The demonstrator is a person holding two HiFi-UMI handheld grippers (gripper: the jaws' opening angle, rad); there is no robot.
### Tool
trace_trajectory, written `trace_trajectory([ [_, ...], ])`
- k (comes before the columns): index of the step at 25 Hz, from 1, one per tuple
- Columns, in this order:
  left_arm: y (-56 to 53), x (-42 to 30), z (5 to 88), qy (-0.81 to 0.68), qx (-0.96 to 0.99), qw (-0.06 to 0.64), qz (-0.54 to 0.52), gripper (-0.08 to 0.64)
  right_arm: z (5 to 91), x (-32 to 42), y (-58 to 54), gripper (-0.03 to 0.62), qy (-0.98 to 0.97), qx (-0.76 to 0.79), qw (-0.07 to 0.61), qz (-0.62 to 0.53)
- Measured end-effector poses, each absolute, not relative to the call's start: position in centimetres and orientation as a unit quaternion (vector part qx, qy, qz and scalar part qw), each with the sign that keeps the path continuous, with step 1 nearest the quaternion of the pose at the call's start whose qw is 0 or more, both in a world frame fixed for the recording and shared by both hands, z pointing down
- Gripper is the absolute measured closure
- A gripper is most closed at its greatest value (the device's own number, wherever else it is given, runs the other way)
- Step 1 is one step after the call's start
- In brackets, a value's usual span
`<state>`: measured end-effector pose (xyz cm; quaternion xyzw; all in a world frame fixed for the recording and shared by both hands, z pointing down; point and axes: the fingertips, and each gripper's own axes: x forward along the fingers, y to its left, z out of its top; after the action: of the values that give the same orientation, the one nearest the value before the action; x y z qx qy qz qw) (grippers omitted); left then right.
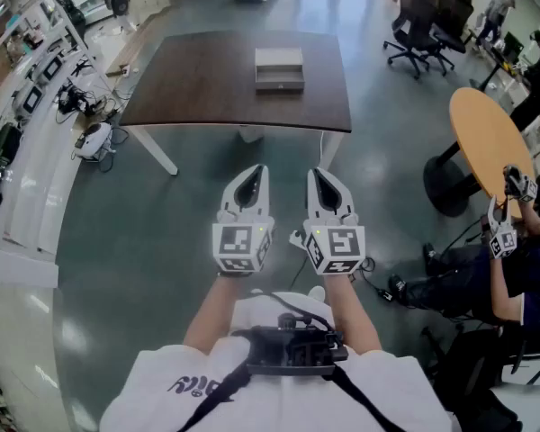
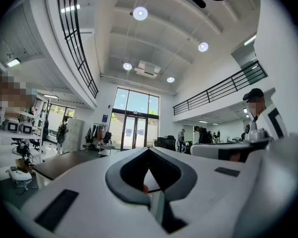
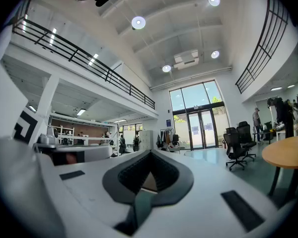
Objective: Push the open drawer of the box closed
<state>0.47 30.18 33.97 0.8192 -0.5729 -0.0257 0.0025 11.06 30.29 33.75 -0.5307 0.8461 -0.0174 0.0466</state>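
A grey box (image 1: 279,68) sits on a dark brown table (image 1: 207,79) well ahead of me; its near side looks darker and stepped, like a drawer standing out. My left gripper (image 1: 256,173) and right gripper (image 1: 317,175) are held side by side over the floor, short of the table and apart from the box. Both point towards the table. In the left gripper view the left gripper (image 2: 149,150) has its jaws meeting at the tip with nothing held. The right gripper (image 3: 150,153) is likewise shut and empty. The table edge (image 2: 64,163) shows low in the left gripper view.
A round orange table (image 1: 486,138) stands at the right, with a seated person (image 1: 499,277) holding grippers beside it. Black office chairs (image 1: 418,25) are at the back right. Shelves with equipment (image 1: 36,70) line the left wall. Cables lie on the floor near my feet.
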Motion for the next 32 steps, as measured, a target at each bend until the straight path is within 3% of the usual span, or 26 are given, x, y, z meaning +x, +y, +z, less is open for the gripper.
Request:
trace_trajectory([
  [12,33.4,-2.6,34.7,-0.562,0.827,0.003,-0.030,0.549,34.2,7.2,33.8,0.589,0.854,-0.516,0.057,0.005],
  [24,37.1,-8.3,36.2,-0.564,0.824,0.011,-0.045,0.549,36.9,2.0,37.3,0.589,0.847,-0.531,0.007,-0.014],
  [32,36.6,-8.2,37.2,-0.560,0.828,0.008,-0.025,0.549,37.3,2.8,37.3,0.589,0.822,-0.568,-0.045,-0.008],
])
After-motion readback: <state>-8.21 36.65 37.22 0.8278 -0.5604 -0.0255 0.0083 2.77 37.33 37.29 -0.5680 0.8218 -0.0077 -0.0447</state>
